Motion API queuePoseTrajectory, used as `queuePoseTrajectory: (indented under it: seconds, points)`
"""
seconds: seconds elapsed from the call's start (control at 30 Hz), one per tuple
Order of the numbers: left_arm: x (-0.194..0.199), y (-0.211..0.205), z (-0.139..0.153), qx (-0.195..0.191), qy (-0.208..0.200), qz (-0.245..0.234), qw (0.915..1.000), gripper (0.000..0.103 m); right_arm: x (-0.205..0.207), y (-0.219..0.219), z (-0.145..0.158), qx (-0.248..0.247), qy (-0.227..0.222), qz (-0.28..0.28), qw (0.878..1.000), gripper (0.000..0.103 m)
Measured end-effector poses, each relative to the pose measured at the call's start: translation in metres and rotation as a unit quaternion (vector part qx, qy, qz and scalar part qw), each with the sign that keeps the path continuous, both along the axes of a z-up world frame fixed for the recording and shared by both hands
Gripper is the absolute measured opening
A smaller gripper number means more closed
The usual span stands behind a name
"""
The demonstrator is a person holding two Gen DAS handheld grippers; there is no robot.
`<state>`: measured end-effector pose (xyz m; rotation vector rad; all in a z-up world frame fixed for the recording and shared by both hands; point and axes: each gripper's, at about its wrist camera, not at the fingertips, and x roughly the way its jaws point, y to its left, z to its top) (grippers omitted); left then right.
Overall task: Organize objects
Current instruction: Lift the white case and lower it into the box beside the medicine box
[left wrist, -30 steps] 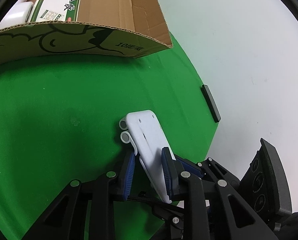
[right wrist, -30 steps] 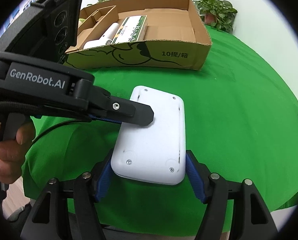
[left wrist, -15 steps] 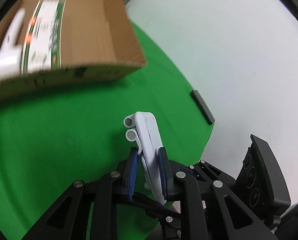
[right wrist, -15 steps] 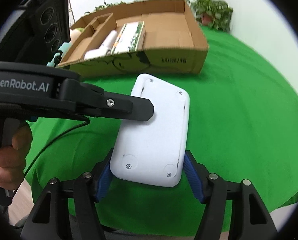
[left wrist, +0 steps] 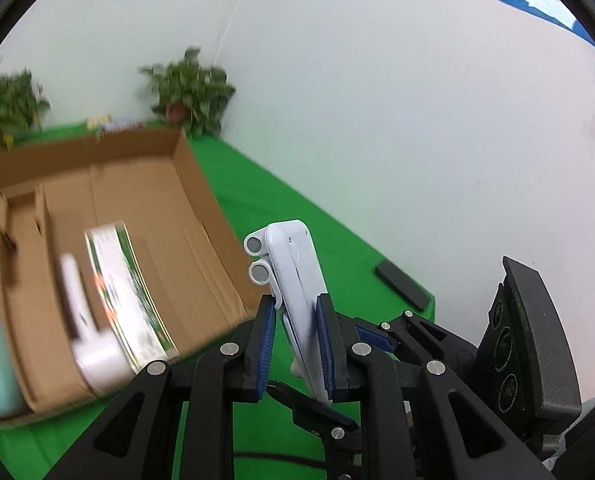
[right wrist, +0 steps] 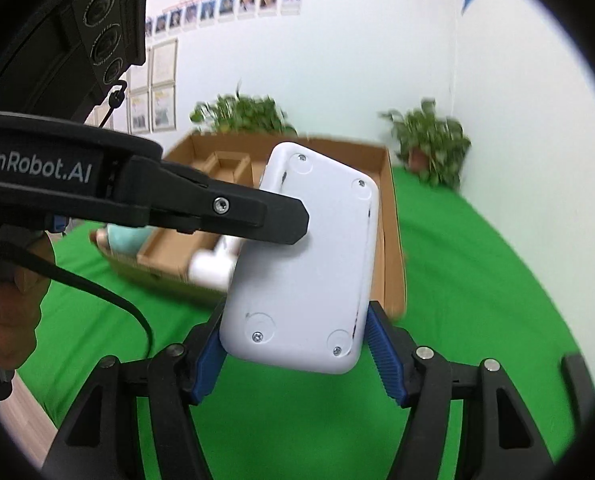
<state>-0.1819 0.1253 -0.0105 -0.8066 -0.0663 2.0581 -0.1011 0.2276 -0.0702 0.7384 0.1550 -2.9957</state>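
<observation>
Device (right wrist: 305, 268), white and flat with screws at its corners, hangs in the air above the green surface (right wrist: 477, 280), gripped from two sides at once. The left gripper (left wrist: 296, 344) pinches it across its thin edge, blue pads pressed against both faces, and in the right wrist view that gripper reaches in from the left onto the device's broad face. The right gripper (right wrist: 293, 350) clamps the device's lower end across its width, a blue pad on each side. Two round knobs stick out at the device's top end in the left wrist view. Behind it an open cardboard box (left wrist: 201, 200) sits on the surface, holding a green-and-white carton (left wrist: 125, 292) and a white bottle-like item (left wrist: 85, 332), blurred. A black slab (left wrist: 403, 285) lies at the surface's right edge. Potted plants (right wrist: 433, 148) stand at the far corner by the wall.
</observation>
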Motion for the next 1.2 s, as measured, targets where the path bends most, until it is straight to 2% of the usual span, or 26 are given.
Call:
queuePoseTrajectory:
  seconds: [0.13,0.23,0.33,0.43,0.53,0.6,0.67,0.77,0.87,1.0,1.2]
  points:
    - [-0.026,-0.003,0.036,-0.002,0.023,0.009,0.9997,0.017,-0.015,-0.002,0.026,-0.014,0.019,0.016,1.0,0.063]
    - [-0.05,0.002,0.057,-0.008,0.026,0.016,0.9995,0.017,-0.035,0.001,0.039,-0.031,0.012,0.023,0.999,0.063]
    - [-0.087,0.009,0.072,-0.009,0.006,0.027,0.9996,0.017,-0.069,0.01,0.05,-0.053,-0.006,0.028,0.998,0.063]
    - [-0.117,0.014,0.073,-0.012,-0.012,0.034,0.9993,0.017,-0.098,0.019,0.054,-0.069,-0.028,0.034,0.997,0.063]
    - [-0.144,0.016,0.054,-0.02,-0.038,0.043,0.9982,0.017,-0.121,0.023,0.045,-0.08,-0.058,0.044,0.994,0.063]
    - [-0.158,0.016,0.031,-0.029,-0.056,0.049,0.9968,0.017,-0.129,0.024,0.033,-0.088,-0.081,0.052,0.991,0.063]
    - [-0.155,0.013,-0.001,-0.04,-0.084,0.055,0.9942,0.017,-0.141,0.027,0.015,-0.098,-0.111,0.059,0.987,0.064]
    - [-0.169,0.016,-0.043,-0.053,-0.124,0.062,0.9889,0.017,-0.155,0.031,-0.018,-0.119,-0.154,0.067,0.979,0.064]
    - [-0.17,0.016,-0.078,-0.06,-0.155,0.069,0.9837,0.017,-0.169,0.038,-0.046,-0.138,-0.191,0.068,0.969,0.064]
    - [-0.18,0.017,-0.105,-0.058,-0.187,0.077,0.9776,0.017,-0.184,0.044,-0.069,-0.141,-0.225,0.065,0.962,0.064]
    - [-0.184,0.02,-0.122,-0.071,-0.204,0.089,0.9723,0.017,-0.195,0.048,-0.088,-0.151,-0.258,0.064,0.952,0.062]
